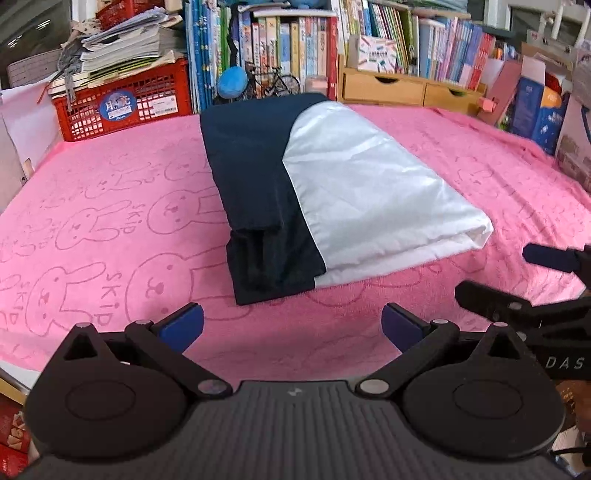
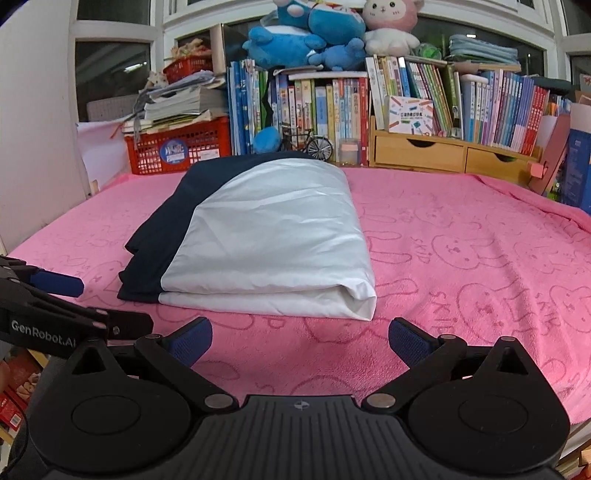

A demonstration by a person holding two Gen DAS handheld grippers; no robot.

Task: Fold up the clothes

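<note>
A folded garment [image 1: 332, 192] of navy and white cloth lies in a neat block on the pink rabbit-print towel [image 1: 110, 229]; in the right wrist view the garment [image 2: 266, 236] shows its white panel on top and its navy part at the left. My left gripper [image 1: 291, 326] hovers open just short of the garment's near edge, nothing between its blue pads. My right gripper [image 2: 300, 338] is also open and empty, in front of the white folded edge. Each gripper shows at the edge of the other's view: the right gripper [image 1: 517, 280] and the left gripper [image 2: 81, 302].
A red crate [image 1: 122, 103] stacked with papers stands at the back left. Rows of books [image 2: 332, 110], a wooden drawer unit [image 2: 436, 151], a toy bicycle [image 2: 310, 144] and plush toys [image 2: 314, 33] line the back. Boxes [image 1: 535, 107] crowd the right edge.
</note>
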